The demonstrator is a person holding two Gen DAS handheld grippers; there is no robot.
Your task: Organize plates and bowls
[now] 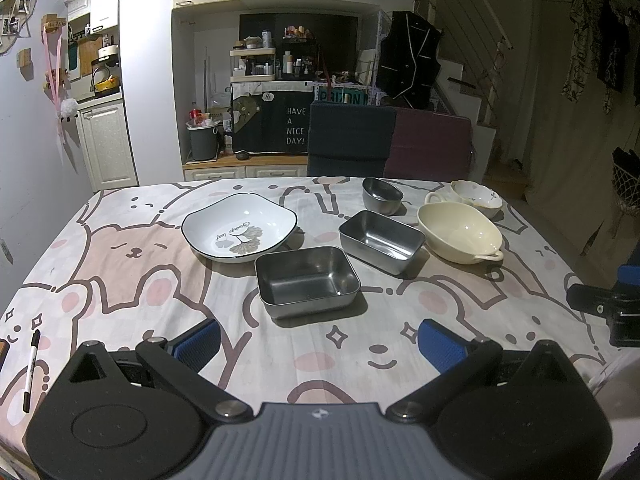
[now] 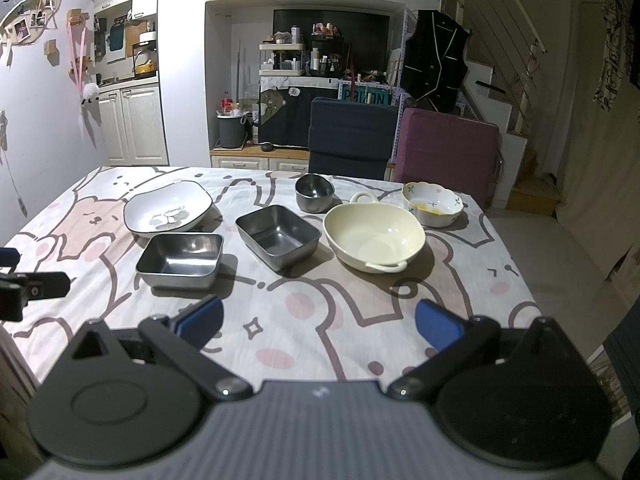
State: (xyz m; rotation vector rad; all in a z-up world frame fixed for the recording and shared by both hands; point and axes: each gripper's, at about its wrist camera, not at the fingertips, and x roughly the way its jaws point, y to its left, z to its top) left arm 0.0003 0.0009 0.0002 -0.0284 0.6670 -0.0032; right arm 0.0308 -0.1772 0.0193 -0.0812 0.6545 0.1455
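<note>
Dishes stand on a cartoon-print tablecloth point(image 1: 132, 292) point(image 2: 304, 308). A white leaf-print plate point(image 1: 239, 227) point(image 2: 168, 208) sits at the left. Two rectangular steel trays point(image 1: 307, 281) point(image 1: 382, 241) point(image 2: 180, 259) point(image 2: 278, 236) lie in the middle, with a small steel bowl point(image 1: 382, 195) point(image 2: 315, 193) behind them. A cream handled bowl point(image 1: 459, 233) point(image 2: 374, 237) and a floral bowl point(image 1: 477, 198) point(image 2: 433, 203) are at the right. My left gripper point(image 1: 318, 344) hovers open before the near tray, holding nothing. My right gripper point(image 2: 318, 320) hangs open above the cloth, nothing between its fingers.
A black marker point(image 1: 31, 370) lies at the table's near left. A dark blue chair point(image 1: 350, 140) point(image 2: 350, 134) and a purple cushion point(image 1: 430, 146) point(image 2: 448, 148) stand behind the far edge. The right gripper's body point(image 1: 608, 308) shows at the left view's right margin.
</note>
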